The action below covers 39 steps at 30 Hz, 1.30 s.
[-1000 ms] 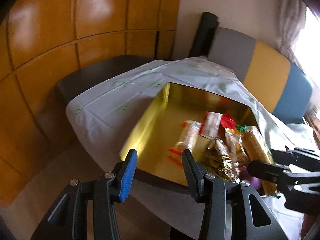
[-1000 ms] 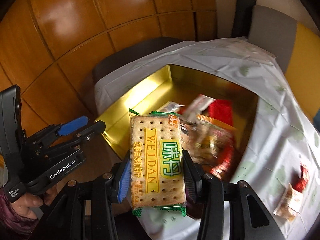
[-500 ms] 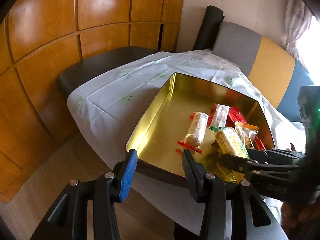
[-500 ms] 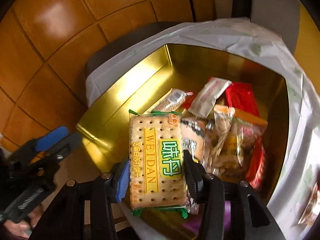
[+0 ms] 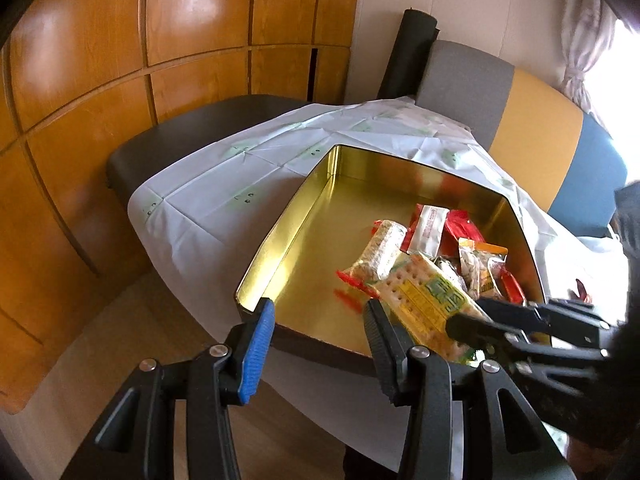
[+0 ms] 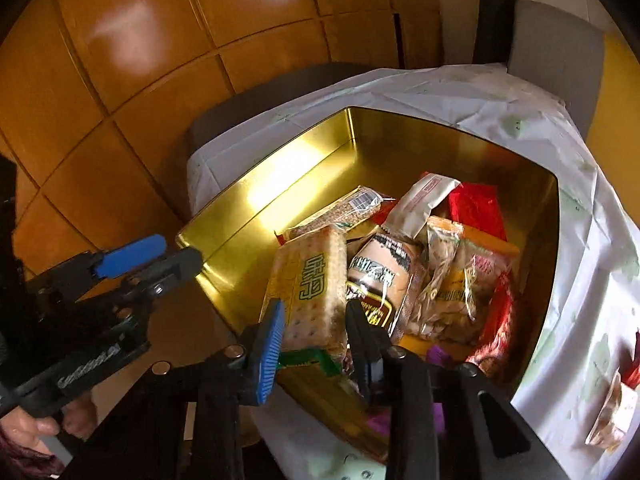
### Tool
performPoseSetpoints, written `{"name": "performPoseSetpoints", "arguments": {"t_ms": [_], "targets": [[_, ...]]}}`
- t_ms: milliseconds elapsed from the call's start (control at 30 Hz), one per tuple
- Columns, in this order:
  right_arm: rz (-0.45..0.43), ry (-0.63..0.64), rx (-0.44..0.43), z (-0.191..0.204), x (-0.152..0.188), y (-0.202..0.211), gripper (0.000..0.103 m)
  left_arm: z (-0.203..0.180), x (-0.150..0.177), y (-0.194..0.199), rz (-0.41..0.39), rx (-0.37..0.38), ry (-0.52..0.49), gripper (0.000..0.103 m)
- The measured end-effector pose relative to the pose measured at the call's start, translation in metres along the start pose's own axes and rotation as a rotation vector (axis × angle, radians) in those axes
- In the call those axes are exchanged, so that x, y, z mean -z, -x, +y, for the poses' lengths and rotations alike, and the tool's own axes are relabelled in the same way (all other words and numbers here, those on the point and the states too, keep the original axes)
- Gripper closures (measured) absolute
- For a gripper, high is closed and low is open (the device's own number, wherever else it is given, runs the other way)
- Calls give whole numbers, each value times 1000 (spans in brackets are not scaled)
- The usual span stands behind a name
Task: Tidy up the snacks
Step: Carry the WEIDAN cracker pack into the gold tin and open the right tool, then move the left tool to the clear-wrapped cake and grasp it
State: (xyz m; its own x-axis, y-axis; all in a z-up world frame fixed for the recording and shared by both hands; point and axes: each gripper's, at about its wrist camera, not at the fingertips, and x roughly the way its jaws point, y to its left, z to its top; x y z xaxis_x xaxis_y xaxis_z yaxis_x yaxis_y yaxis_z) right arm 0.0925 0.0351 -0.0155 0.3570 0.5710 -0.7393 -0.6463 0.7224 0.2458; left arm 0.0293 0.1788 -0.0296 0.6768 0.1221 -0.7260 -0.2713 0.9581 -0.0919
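Black plastic fingers of your right gripper stand slightly apart around the green-and-yellow cracker packet, whose far end rests on the snacks in the gold rectangular tin; whether they pinch it, you cannot tell. Your left gripper hangs wide open and empty at the tin's near edge. Beyond, the white cloth covers the counter, and wooden wall panels rise behind.
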Motion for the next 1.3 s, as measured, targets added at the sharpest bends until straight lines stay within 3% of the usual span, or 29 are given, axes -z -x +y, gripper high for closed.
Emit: {"name": "performPoseSetpoints", "arguments": {"t_ms": [167, 400, 567, 933, 1300], "targets": [[23, 38, 109, -3, -2, -20, 76, -2, 1, 3, -1, 2, -9, 56], [44, -43, 45, -14, 8, -10, 76, -6, 2, 5, -9, 12, -24, 56], [14, -77, 36, -18, 17, 6, 76, -12, 2, 10, -20, 17, -46, 56], [-51, -72, 118, -29, 35, 50, 76, -31, 4, 24, -43, 33, -106, 56], [-90, -138, 211, -78, 59, 102, 76, -62, 7, 35, -54, 73, -189, 56]]}}
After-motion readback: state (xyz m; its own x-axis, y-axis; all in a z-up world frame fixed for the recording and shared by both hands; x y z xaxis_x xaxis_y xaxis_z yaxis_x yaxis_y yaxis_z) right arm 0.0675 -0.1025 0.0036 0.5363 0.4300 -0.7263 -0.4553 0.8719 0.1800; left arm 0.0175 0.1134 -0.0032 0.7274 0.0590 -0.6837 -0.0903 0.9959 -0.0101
